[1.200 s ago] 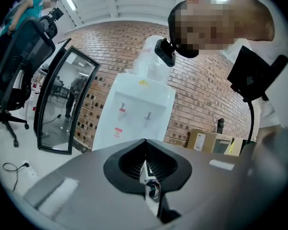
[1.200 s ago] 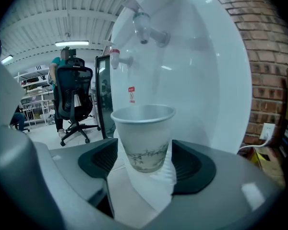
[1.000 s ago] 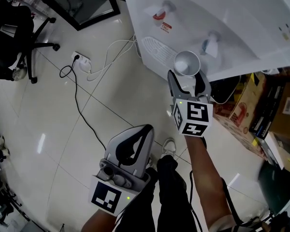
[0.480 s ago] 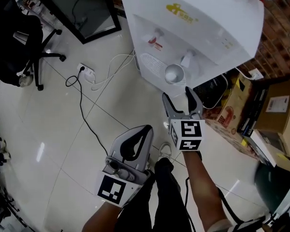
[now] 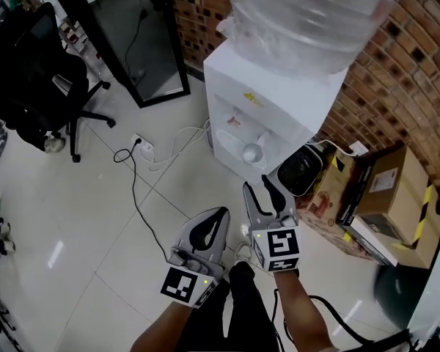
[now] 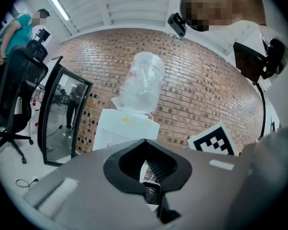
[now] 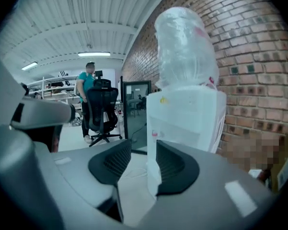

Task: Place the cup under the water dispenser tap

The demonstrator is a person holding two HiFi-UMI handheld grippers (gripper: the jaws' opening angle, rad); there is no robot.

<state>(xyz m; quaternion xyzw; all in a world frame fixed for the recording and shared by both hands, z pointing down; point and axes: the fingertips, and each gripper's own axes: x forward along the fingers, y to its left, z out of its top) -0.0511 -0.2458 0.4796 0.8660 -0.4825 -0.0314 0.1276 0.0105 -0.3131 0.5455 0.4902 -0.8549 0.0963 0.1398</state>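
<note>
The left hand-held gripper (image 5: 218,215) is nearest, held low over the white tiled floor (image 5: 73,218). Its jaws are clenched tip to tip, with nothing between them. Just to its right, the right hand-held gripper (image 5: 257,184) points towards the water dispenser (image 5: 279,94). Its jaws are closing with a gap between them. Nothing is in that gap, and only floor and the dispenser's front show through it.

Beyond the right hand-held gripper, and apart from it, the white cup (image 5: 251,152) stands upright in the dispenser's recess, below the taps. It is too small to tell which tap it sits under. A clear water bottle (image 5: 301,13) stands upside down on top of the dispenser, which backs onto a brick wall (image 5: 396,86).

A white power strip (image 5: 143,144) lies on the floor to the left of the dispenser, with a black cable (image 5: 132,189) running from it. Cardboard boxes (image 5: 389,189) stand to the right, by the wall. Further left is a black office chair (image 5: 44,86), and a black-framed glass panel (image 5: 143,42) leans at the wall. In the right gripper view, a person in a teal top (image 7: 89,87) stands far off behind the chair.
</note>
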